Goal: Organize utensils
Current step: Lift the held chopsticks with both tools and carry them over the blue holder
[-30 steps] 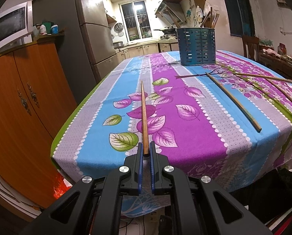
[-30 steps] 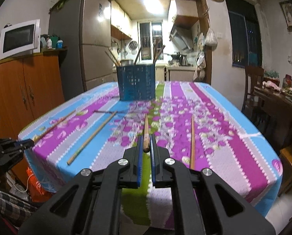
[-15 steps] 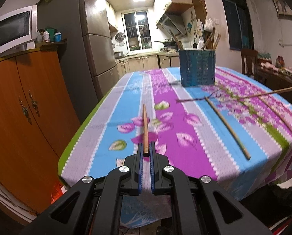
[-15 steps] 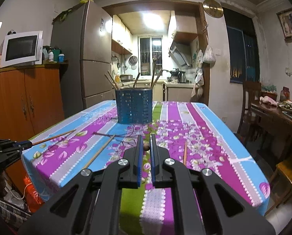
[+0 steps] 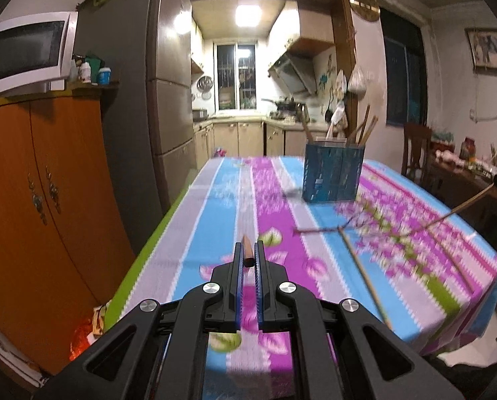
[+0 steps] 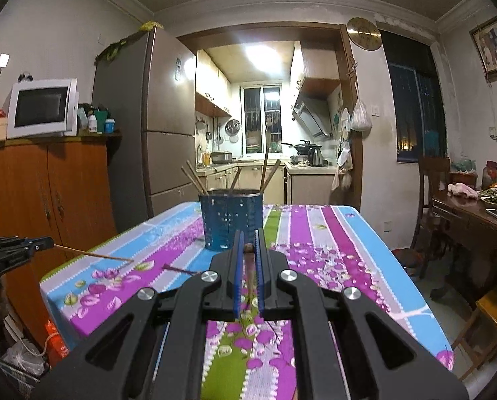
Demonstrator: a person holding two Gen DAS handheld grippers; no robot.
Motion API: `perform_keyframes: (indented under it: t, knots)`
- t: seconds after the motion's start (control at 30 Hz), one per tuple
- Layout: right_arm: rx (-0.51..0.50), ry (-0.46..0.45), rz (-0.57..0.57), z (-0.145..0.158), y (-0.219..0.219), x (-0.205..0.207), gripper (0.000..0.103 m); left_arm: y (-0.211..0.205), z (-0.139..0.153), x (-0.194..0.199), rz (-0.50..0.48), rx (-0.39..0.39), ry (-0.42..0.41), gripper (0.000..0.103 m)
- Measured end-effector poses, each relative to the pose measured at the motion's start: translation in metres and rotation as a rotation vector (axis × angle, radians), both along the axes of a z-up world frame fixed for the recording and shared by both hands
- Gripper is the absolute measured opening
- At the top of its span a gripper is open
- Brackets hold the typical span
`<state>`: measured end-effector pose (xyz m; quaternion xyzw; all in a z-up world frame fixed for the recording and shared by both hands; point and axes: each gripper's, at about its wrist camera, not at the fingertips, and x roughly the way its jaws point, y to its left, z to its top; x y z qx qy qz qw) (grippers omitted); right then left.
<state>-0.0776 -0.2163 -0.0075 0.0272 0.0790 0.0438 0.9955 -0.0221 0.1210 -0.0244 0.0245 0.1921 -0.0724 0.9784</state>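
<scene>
Chopsticks are clamped one apiece in the closed left gripper [image 5: 247, 260] and closed right gripper [image 6: 248, 250], short of the blue holder [image 6: 230, 221], where either long, end-gripped stick could swivel or clip its rim.

A blue perforated holder [image 6: 230, 221] stands upright on the striped floral table [image 6: 331, 243], toward its far end, with several wooden chopsticks [image 6: 265, 170] leaning out of its open top at different angles. One brown chopstick [image 5: 247, 254] is clamped between the fingers of the left hand-held gripper [image 5: 247, 260], its tip pointing forward, clear of the cloth. Another chopstick [image 6: 248, 248] is pinched in the right hand-held gripper [image 6: 247, 250], only its rounded butt end showing. A longer bamboo chopstick [image 5: 365, 276] lies loose on the table, running toward the near edge, and a thin dark stick [image 5: 316, 230] lies crosswise at its far end.
</scene>
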Motion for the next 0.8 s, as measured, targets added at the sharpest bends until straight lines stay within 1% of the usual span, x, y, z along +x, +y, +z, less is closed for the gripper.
perform_keyframes:
  t: [0.17, 0.33, 0.47, 0.57, 0.7, 0.8]
  knots:
    - [0.028, -0.002, 0.013, 0.011, -0.009, 0.012, 0.005, -0.001, 0.029, 0.009, -0.029, -0.025, -0.038, 0.007]
    - [0.029, 0.005, 0.022, 0.018, -0.012, 0.024, 0.005, -0.008, 0.053, 0.024, -0.067, -0.035, -0.060, 0.007]
    - [0.041, 0.017, 0.036, 0.026, -0.014, 0.038, 0.005, -0.013, 0.064, 0.043, -0.091, -0.044, -0.051, 0.007]
    - [0.036, 0.027, 0.052, 0.035, -0.012, 0.051, 0.005, -0.015, 0.070, 0.059, -0.108, -0.059, -0.029, 0.007]
    - [0.005, 0.019, 0.067, 0.050, -0.005, 0.063, 0.005, -0.016, 0.077, 0.077, -0.124, -0.070, -0.003, 0.007]
    - [-0.016, 0.006, 0.079, 0.062, -0.001, 0.068, 0.005, -0.014, 0.085, 0.085, -0.134, -0.084, 0.001, 0.007]
